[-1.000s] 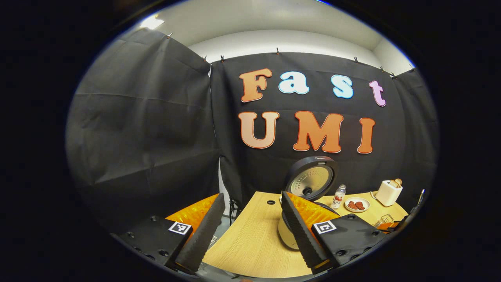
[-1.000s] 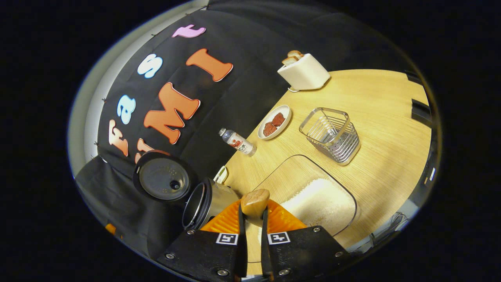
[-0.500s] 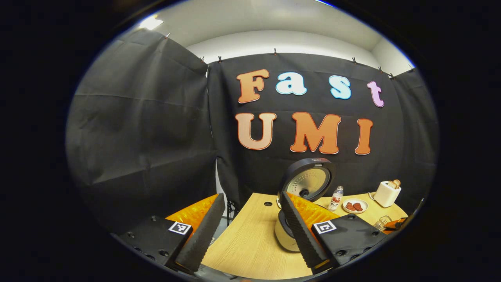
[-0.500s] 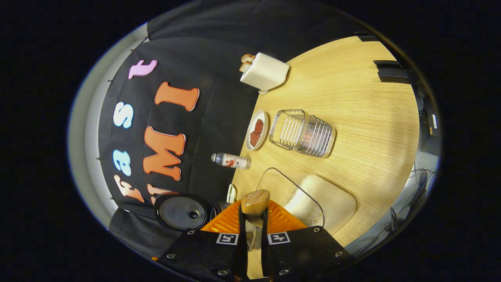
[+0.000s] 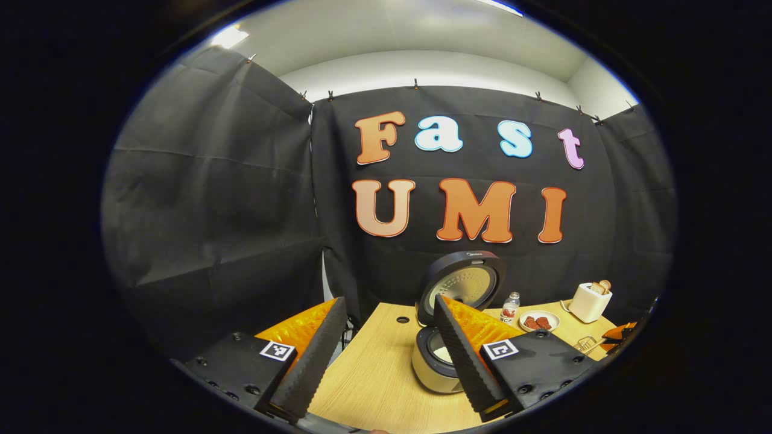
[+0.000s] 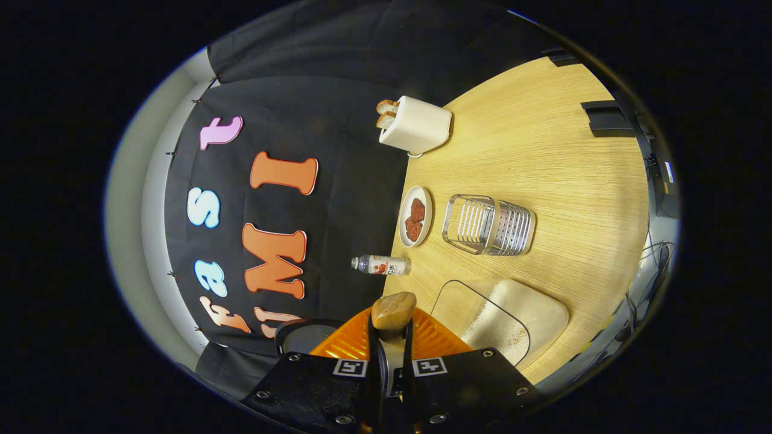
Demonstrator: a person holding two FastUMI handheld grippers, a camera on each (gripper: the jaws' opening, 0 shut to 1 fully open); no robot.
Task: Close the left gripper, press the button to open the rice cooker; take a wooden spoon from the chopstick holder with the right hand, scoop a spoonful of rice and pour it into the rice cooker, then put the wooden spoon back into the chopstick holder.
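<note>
In the left gripper view the rice cooker [image 5: 429, 366] stands on the table with its round lid [image 5: 461, 284] raised, and something pale shows in the pot. My left gripper [image 5: 389, 361] hangs open and empty in front of it, its right finger overlapping the cooker. My right gripper [image 6: 391, 330] is shut on the wooden spoon [image 6: 393, 310], whose rounded wooden end sticks out past the fingertips. The right gripper view is rolled sideways. The wire chopstick holder [image 6: 490, 224] stands empty mid-table, and the clear tray of rice [image 6: 503, 313] lies just right of the fingers. The cooker lid [image 6: 304, 336] peeks out left of them.
A small bottle [image 6: 381, 264], a plate with red pieces [image 6: 415, 216] and a white toaster with bread [image 6: 416, 125] line the back of the wooden table [image 6: 573, 157] along the black wall. The table's left edge [image 5: 356, 355] drops off beside the cooker.
The right gripper has rolled further with the spoon, and the cooker has slipped mostly behind its fingers. The left gripper has drawn back a little; the cooker looks smaller and its pot shows.
</note>
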